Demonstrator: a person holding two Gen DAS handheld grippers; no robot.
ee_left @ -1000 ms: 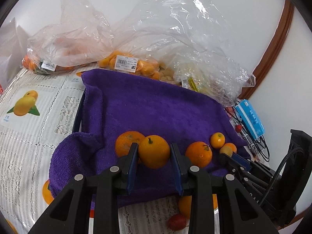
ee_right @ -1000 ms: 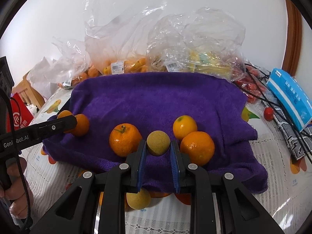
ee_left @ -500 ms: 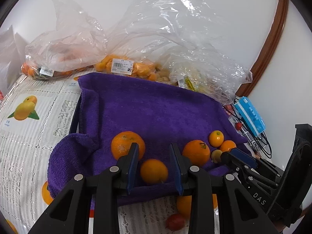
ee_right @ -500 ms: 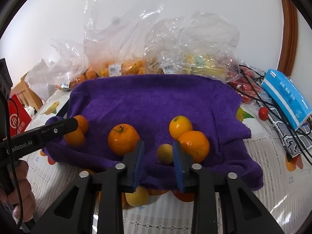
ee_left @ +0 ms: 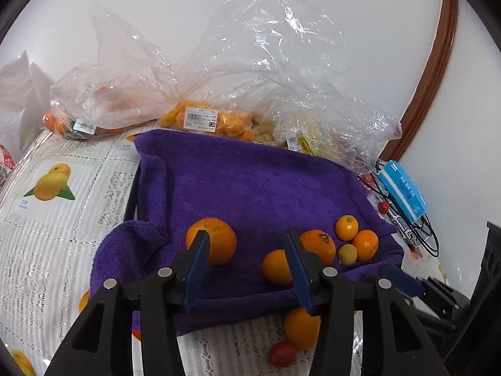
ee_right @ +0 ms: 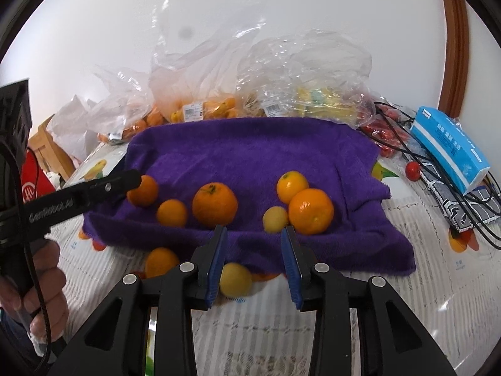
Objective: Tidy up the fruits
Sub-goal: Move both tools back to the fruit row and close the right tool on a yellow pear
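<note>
Left tongs point(ee_left: 247, 260): wide, holding nothing, at the towel's near edge.
Towel point(ee_right: 250, 153): purple, spread on the tabletop point(ee_right: 438, 269), carrying six fruits.
Left pair: big orange point(ee_right: 144, 190) touching the left tongs' tip in the right view; small orange point(ee_right: 172, 213) just beside it.
Centre: stemmed orange point(ee_right: 214, 204), alone, near the front edge.
Right cluster: kumquat point(ee_right: 292, 182), large orange point(ee_right: 311, 206), pale fruit point(ee_right: 275, 218), touching one another.
Right tongs point(ee_right: 254, 262): wide, holding nothing, just short of the towel's front edge.
Off the towel: loose orange point(ee_right: 161, 261) and yellow fruit point(ee_right: 235, 279) on the tabletop under the front edge; red fruit point(ee_left: 281, 353) nearby in the left view.
Bags point(ee_right: 219, 100): clear plastic, behind the towel, with more fruit inside.
Box point(ee_right: 451, 150): blue, far right, lying on cables.
Progress: judged partway; six fruits laid out, three loose fruits and the bagged ones left.
</note>
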